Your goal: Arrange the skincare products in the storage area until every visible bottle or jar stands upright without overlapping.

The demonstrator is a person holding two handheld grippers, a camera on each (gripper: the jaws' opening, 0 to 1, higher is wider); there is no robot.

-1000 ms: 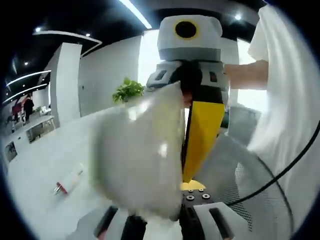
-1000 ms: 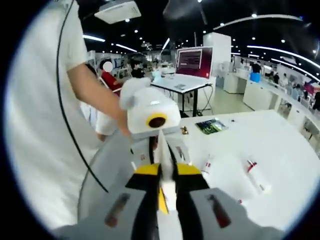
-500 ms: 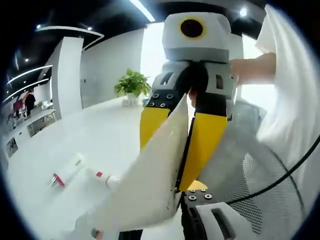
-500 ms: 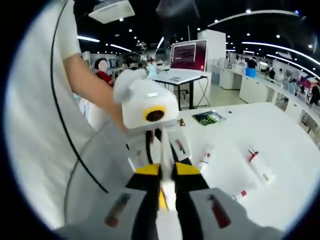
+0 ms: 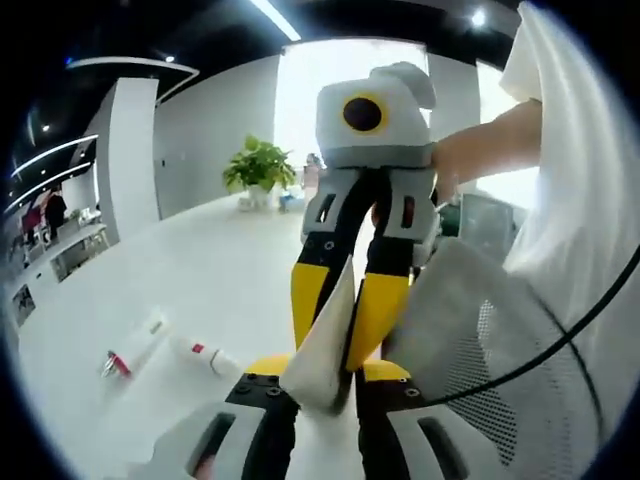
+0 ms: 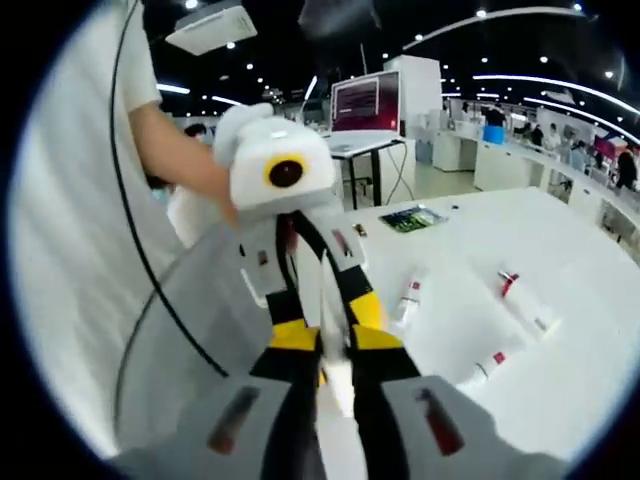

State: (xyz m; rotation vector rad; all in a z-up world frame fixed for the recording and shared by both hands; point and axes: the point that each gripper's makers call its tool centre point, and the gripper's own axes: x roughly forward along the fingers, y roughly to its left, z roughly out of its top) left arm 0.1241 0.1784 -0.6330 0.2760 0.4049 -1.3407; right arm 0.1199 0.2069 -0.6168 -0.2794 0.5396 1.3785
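Note:
A flat white pouch (image 5: 322, 345) hangs edge-on between both grippers, above the white table (image 5: 220, 270). In the left gripper view my left gripper (image 5: 325, 375) is shut on the pouch's near edge, and my right gripper (image 5: 335, 325) faces it, its yellow fingers (image 5: 378, 310) pinching the far edge. In the right gripper view my right gripper (image 6: 333, 348) grips the pouch (image 6: 328, 305), with the left gripper (image 6: 325, 312) opposite. White tubes with red caps lie flat on the table: two (image 5: 135, 345) (image 5: 205, 357) in the left gripper view, three (image 6: 408, 297) (image 6: 525, 302) (image 6: 485, 368) in the right gripper view.
A person in a white shirt (image 5: 590, 220) holds both grippers over a grey mesh chair back (image 5: 470, 335). A potted plant (image 5: 258, 165) stands at the table's far end. A green packet (image 6: 412, 218) lies on the table (image 6: 570, 250), with a desk and monitor (image 6: 365, 100) behind.
The pouch has turned from broadside to edge-on and now looks narrow. The two grippers have drawn a little apart, both still gripping it. The tubes lie where they were.

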